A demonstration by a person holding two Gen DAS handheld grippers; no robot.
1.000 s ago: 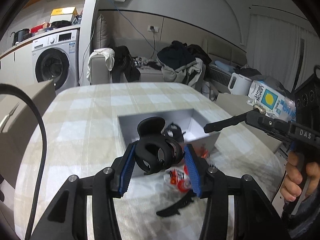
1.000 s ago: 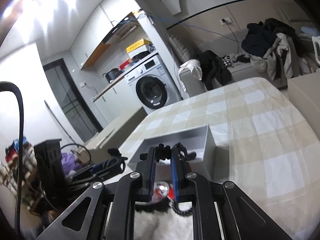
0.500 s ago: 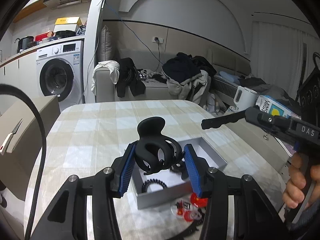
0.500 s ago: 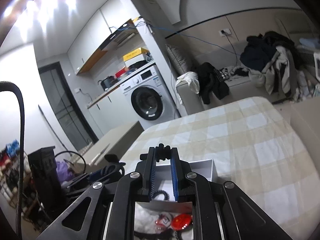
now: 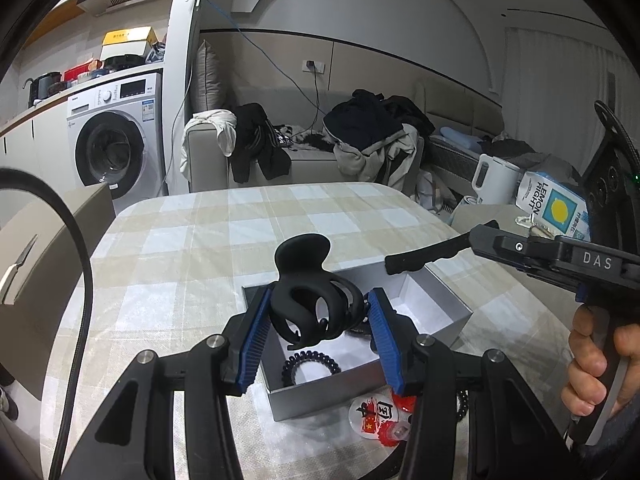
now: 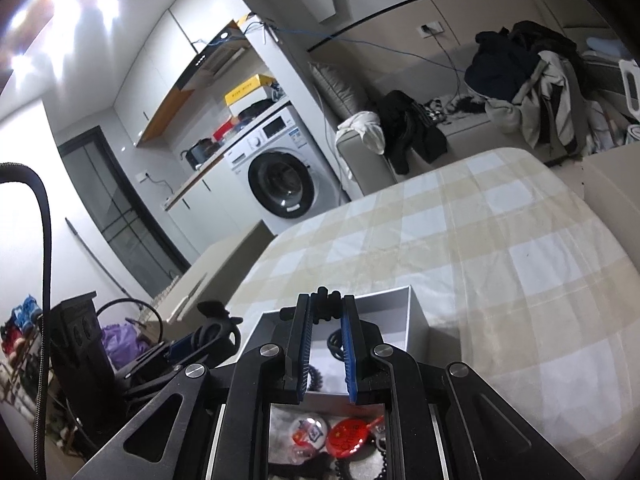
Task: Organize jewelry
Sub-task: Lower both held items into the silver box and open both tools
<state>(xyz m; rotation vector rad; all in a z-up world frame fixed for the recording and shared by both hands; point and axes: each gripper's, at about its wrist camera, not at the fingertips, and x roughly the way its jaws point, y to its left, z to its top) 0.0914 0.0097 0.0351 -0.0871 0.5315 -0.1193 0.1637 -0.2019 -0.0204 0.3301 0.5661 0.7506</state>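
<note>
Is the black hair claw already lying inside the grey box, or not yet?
Not yet. The black hair claw is clamped between the left hand-held gripper pads, held above the open grey box.

From my remote station I read "DAS" in pale capitals on the black body of the right gripper (image 5: pixel 404 262), seen in the left wrist view. "LEMON RIGHT" stood in dark letters on the white and blue carton (image 5: pixel 554 209) beside the kettle (image 5: pixel 494 178). The labels on the washing machine (image 5: pixel 114 136) and the print on the yellow box (image 5: pixel 126 36) were too small for me to read.
</note>
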